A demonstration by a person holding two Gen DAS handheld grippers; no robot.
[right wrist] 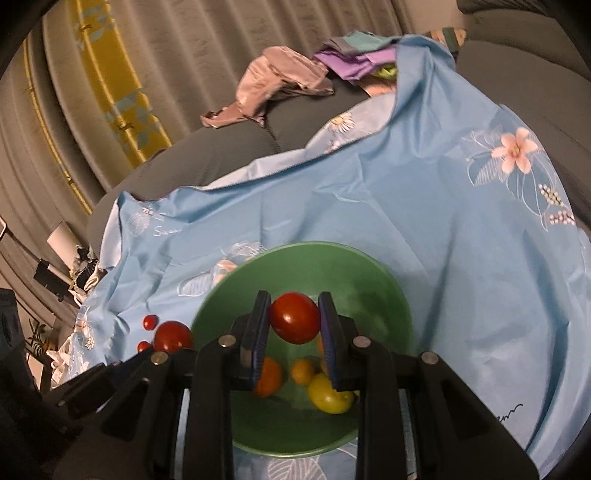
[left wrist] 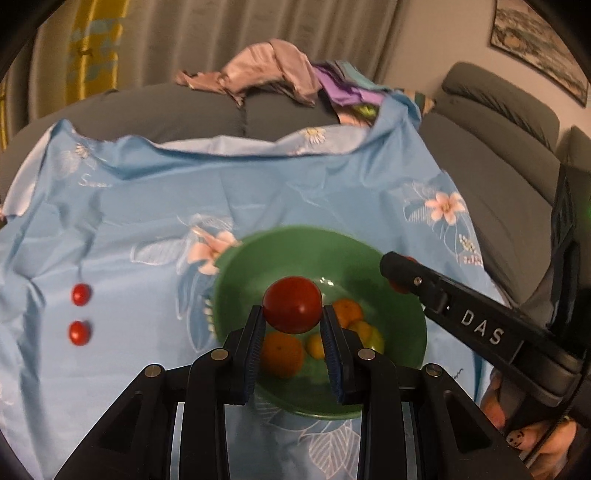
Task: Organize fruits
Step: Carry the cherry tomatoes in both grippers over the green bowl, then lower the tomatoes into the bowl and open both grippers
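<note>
Here, each of your two grippers carries one red tomato over the green bowl. The left gripper is clamped on its tomato, blue pads pressing both sides, fruit held above the bowl's near half. The right gripper is likewise closed on a second tomato, also above the bowl interior.

In the left wrist view, your right gripper's black fingers enter from the right edge, over the bowl's right rim, with a sliver of red showing at the tip. In the right wrist view, the left-held tomato shows beside the bowl's left rim.

Bowl contents: several oranges and a yellow lemon on the bottom. Exact count cannot be told; the fingers hide part.

Outside the bowl: two small cherry tomatoes lie on the cloth well to the left, one just nearer the camera than the other, close together but apart.

The bowl sits on a light blue floral cloth spread over a grey sofa. Crumpled fabrics, pinkish and purple, sit on the sofa behind the cloth. Curtains hang behind.
</note>
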